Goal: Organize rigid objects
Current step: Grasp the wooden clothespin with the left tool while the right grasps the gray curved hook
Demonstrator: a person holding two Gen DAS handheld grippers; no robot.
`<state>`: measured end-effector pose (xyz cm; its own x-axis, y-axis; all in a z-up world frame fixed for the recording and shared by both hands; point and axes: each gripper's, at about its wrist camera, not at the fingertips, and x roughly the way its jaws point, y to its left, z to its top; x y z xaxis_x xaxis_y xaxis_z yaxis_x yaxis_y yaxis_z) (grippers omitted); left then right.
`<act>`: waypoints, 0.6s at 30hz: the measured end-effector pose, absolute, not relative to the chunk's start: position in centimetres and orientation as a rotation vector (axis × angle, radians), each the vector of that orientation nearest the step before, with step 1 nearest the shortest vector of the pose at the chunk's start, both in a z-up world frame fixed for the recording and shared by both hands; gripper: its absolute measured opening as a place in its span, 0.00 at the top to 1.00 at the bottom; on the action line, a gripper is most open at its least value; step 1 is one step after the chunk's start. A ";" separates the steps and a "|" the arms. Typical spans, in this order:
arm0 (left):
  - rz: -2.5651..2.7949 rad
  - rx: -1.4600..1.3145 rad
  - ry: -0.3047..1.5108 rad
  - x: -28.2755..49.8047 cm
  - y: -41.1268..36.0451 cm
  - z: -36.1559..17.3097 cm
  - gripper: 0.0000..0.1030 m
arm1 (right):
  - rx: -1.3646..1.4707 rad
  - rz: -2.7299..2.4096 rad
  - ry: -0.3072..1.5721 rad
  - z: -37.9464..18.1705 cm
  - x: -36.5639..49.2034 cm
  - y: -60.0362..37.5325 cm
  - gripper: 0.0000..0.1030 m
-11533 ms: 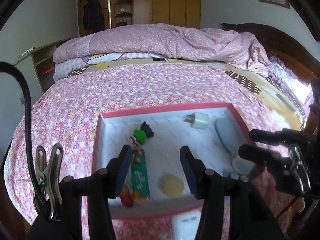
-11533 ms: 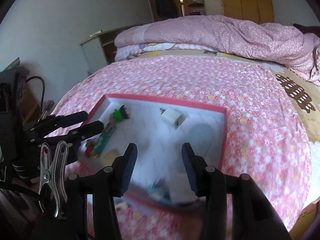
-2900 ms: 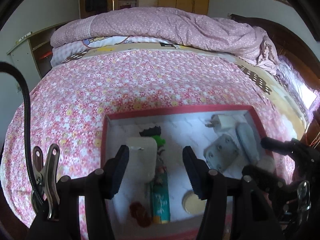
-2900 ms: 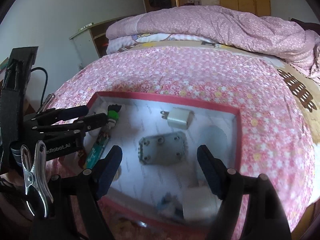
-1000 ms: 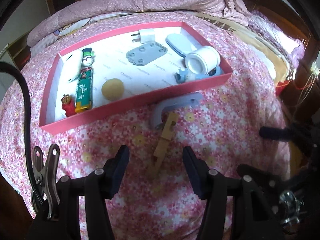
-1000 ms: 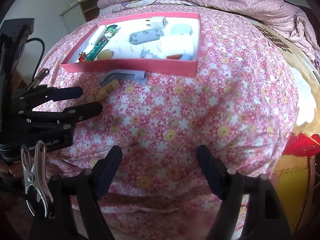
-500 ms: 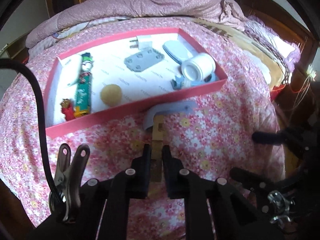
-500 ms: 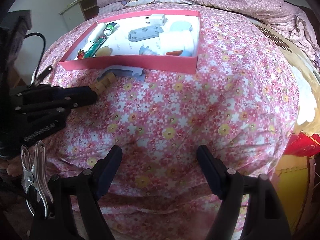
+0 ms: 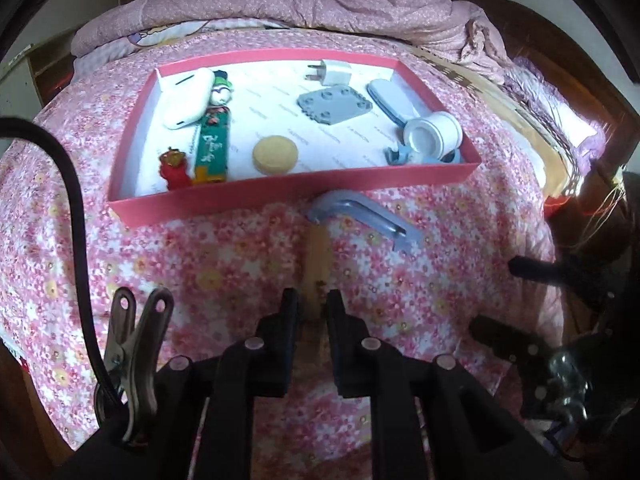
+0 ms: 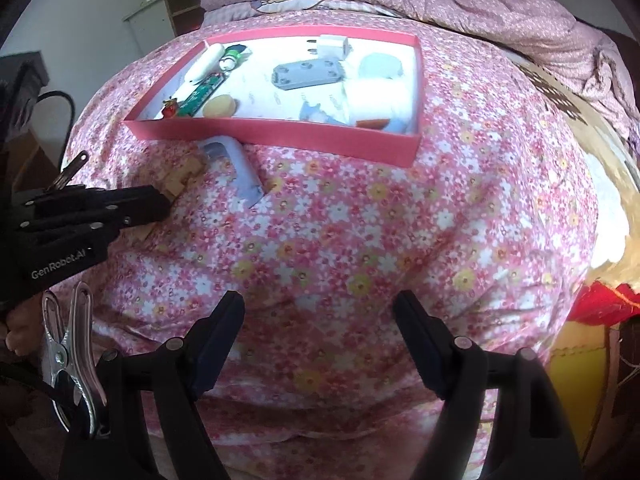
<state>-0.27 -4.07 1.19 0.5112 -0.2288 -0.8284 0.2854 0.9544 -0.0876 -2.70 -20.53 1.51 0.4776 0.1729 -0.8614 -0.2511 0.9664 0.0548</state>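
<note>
A bed (image 9: pixel 224 264) with a pink flowered cover fills the room here, a rumpled pink quilt (image 9: pixel 320 4) heaped at its far end and a dark wooden headboard off to the right.

Left wrist view first. The left gripper (image 9: pixel 313 312) has its fingers (image 9: pixel 289 310) clamped tight on the near end of a tan wooden block piece (image 9: pixel 317 252), which runs straight away from the fingers toward a grey L-shaped bracket (image 9: pixel 362 216) lying on the bedcover. The bracket's bend sits right at the front wall of the pink tray (image 9: pixel 288 194). Inside the tray: a white oblong case (image 9: pixel 188 98) at the left, a green tube (image 9: pixel 213 146) beside it, a small red figure (image 9: pixel 174 164) in the near left corner, a round tan disc (image 9: pixel 275 154), a grey plate with holes (image 9: pixel 334 104), a white plug adapter (image 9: pixel 332 72), and a white jar (image 9: pixel 432 134) on its side at the right.

Over to the right wrist view. The right gripper (image 10: pixel 318 340) hovers above bare bedcover, fingers (image 10: pixel 218 340) spread wide with nothing between them. At the left edge the left gripper comes in from the side, its black tips closed on the wooden block piece (image 10: pixel 180 178), just beside the grey bracket (image 10: pixel 236 166), both in front of the tray (image 10: pixel 280 136).
</note>
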 end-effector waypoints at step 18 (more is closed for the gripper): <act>-0.274 0.045 0.960 -0.5 -3.5 1.9 0.89 | 0.006 0.332 1.039 2.4 -1.2 -20.1 0.36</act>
<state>-0.55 -3.52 1.94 0.5417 -0.2105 -0.8138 0.2501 0.9647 -0.0831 -1.19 -20.09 2.43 0.4619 0.2728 -0.8439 -0.2673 0.9501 0.1608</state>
